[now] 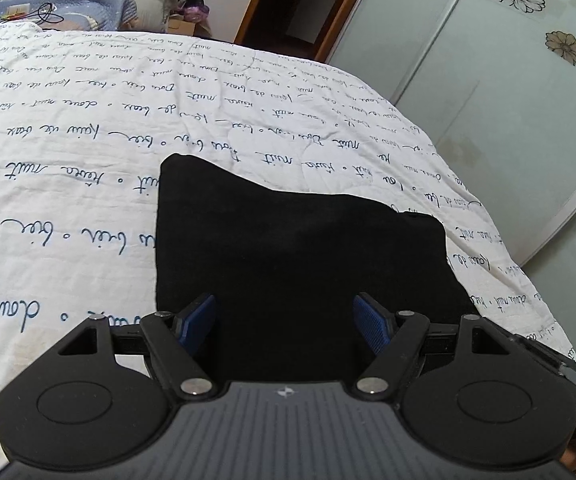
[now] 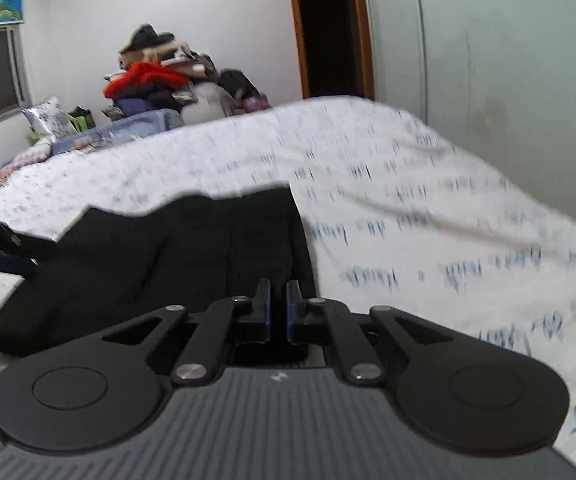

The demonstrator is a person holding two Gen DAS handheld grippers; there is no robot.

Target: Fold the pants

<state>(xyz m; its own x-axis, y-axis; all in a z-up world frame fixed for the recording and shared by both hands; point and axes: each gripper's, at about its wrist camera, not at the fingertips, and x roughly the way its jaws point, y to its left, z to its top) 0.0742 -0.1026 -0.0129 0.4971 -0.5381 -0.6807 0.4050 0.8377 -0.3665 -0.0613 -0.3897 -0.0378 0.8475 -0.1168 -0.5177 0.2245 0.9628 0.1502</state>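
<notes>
Left gripper (image 1: 283, 322) hovers low over black pants (image 1: 288, 248) on the bedsheet (image 1: 87, 160), jaws apart. Right gripper (image 2: 278, 306) level, near-closed on pants' near right edge, probably; blurred.

Pants (image 1: 288, 248): black. Quilt (image 1: 87, 140): white, blue cursive script. Wardrobe doors (image 1: 508, 60): pale green, flower motifs.

The pants (image 1: 288, 248) lie on the bed (image 1: 87, 152) — a clothes pile (image 2: 159, 76) sits behind the bed, door (image 2: 328, 28) beside it.
</notes>
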